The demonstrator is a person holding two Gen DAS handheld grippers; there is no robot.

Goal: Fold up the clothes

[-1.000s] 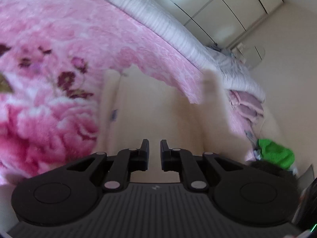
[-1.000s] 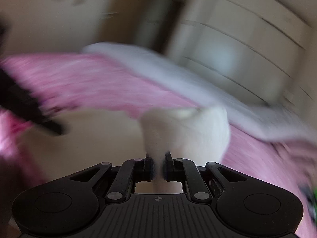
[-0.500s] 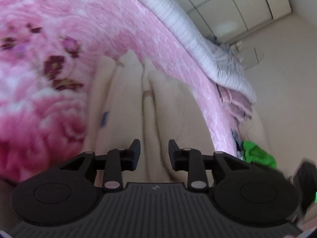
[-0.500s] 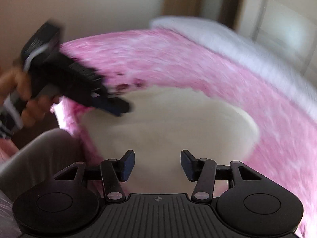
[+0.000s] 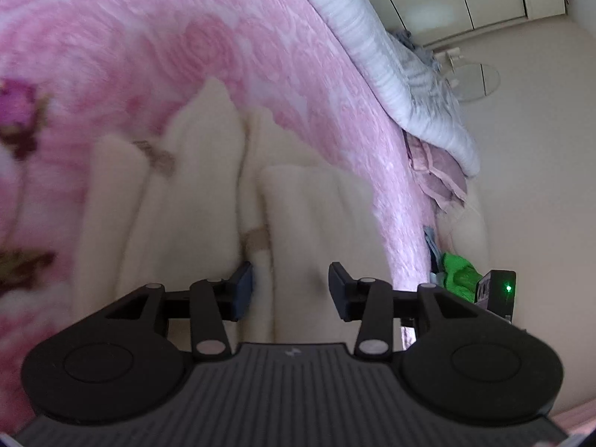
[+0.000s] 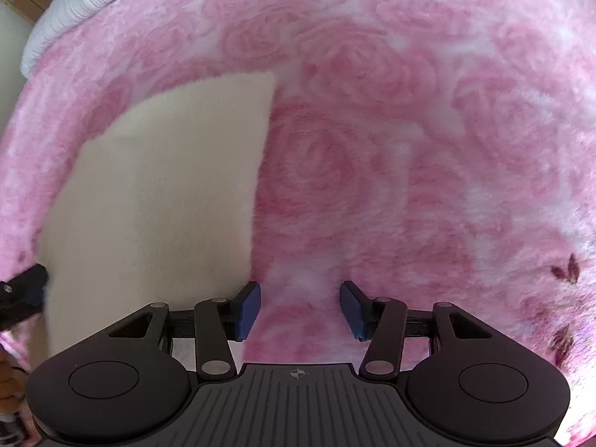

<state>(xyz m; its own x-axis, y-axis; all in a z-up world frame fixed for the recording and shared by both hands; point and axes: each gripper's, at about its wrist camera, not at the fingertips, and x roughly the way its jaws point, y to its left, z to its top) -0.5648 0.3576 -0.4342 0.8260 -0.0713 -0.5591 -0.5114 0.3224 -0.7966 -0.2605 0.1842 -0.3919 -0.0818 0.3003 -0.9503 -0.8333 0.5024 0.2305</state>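
Left wrist view: left hand-held gripper (image 5: 290,290) just above the cream garment (image 5: 208,193), jaws apart, having just been opening, with soft ridges of the cloth showing in the gap but nothing pinched. Garment spread on the pink rose blanket (image 5: 156,44) of the bed, bunched into long folds running away from the fingertips toward the far edge; long axis roughly in line with the pointing direction. A small tan label (image 5: 257,238) close ahead of the left pad. Beyond the blanket's edge, a grey-white ribbed cover (image 5: 372,48) and a green cloth (image 5: 458,272), both well apart from the work.

Right wrist view: right hand-held gripper (image 6: 300,309) pointing steeply down at bare blanket (image 6: 409,149), jaws likewise apart after just opening, nothing between them. Cream garment (image 6: 160,201) off to the left of the fingertips, its straight right edge running away from the camera and passing just beside the left pad. Tip of the other hand-held gripper (image 6: 26,287) at the garment's far left edge.

Judgement: left one directly over the cloth and so nearer; the right needs a short shift leftward to reach the near edge before any next fold.
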